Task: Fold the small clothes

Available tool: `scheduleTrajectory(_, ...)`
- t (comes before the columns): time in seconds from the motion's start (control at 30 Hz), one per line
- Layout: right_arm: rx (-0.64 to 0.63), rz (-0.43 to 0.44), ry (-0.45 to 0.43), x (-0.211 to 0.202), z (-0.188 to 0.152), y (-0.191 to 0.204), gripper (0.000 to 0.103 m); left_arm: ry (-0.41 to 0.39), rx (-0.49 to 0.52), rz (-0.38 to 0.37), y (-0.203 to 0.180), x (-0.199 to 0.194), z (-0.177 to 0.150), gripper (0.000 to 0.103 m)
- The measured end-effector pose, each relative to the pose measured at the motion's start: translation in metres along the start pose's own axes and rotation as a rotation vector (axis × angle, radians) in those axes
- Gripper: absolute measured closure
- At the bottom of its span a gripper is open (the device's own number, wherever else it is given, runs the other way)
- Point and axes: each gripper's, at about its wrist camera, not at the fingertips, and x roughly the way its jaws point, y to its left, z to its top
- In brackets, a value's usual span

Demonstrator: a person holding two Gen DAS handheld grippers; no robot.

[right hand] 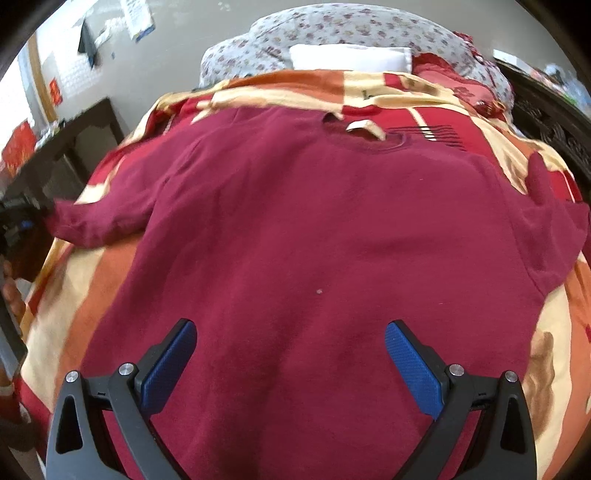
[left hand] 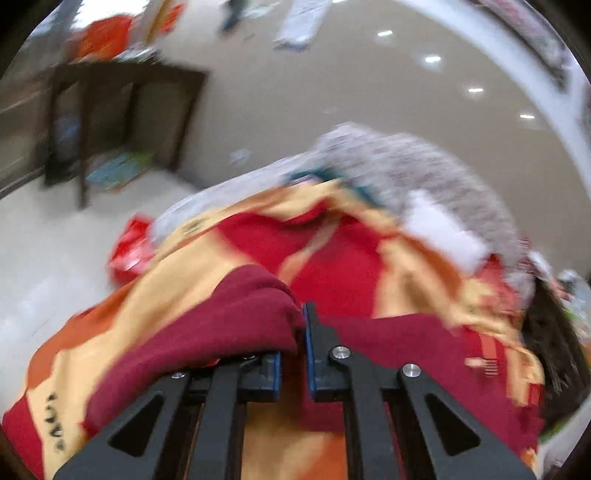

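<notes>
A maroon T-shirt [right hand: 314, 229] lies spread flat on a bed, collar [right hand: 365, 138] at the far end, sleeves out to both sides. My right gripper [right hand: 290, 347] is open and empty, hovering over the shirt's lower half. My left gripper [left hand: 301, 332] is shut on the maroon shirt's left sleeve [left hand: 236, 314], which bunches over the left finger. The left gripper also shows at the far left edge of the right wrist view [right hand: 18, 221], at the sleeve end [right hand: 85, 221].
The bed has a red, orange and cream patterned cover [right hand: 92, 288]. A floral quilt [right hand: 332, 29] and a white pillow [right hand: 351, 57] lie at the head. A dark wooden table [left hand: 122, 110] stands left of the bed. A dark carved bed frame [right hand: 554, 125] is at the right.
</notes>
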Motion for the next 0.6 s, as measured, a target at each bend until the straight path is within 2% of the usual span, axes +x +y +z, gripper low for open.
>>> scheduleTrajectory(0.1, 0.057, 0.012, -0.016, -0.010, 0.004, -0.019, 0.000, -0.031, 0.114, -0.101, -0.070, -0.016, 0.008, 0.094)
scheduleTrajectory(0.17, 0.098, 0.019, -0.030, -0.017, 0.006, -0.034, 0.000, -0.035, 0.200, -0.164, -0.120, -0.022, 0.001, 0.094)
scheduleTrajectory(0.27, 0.157, 0.011, -0.042, -0.025, 0.009, -0.058, 0.000, 0.001, 0.321, -0.243, -0.183, -0.021, -0.029, 0.094)
scheduleTrajectory(0.37, 0.212, -0.009, -0.046, -0.030, 0.010, -0.085, 0.000, 0.034, 0.439, -0.279, -0.230, -0.009, -0.072, 0.094)
scheduleTrajectory(0.47, 0.278, -0.034, -0.048, -0.034, 0.008, -0.114, 0.000, 0.129, 0.510, -0.305, -0.256, 0.020, -0.117, 0.093)
scheduleTrajectory(0.53, 0.336, -0.039, -0.048, -0.038, 0.004, -0.136, 0.000, 0.194, 0.546, -0.294, -0.261, 0.041, -0.142, 0.092)
scheduleTrajectory(0.6, 0.397, -0.038, -0.053, -0.042, 0.001, -0.153, 0.000, 0.257, 0.574, -0.293, -0.260, 0.064, -0.162, 0.084)
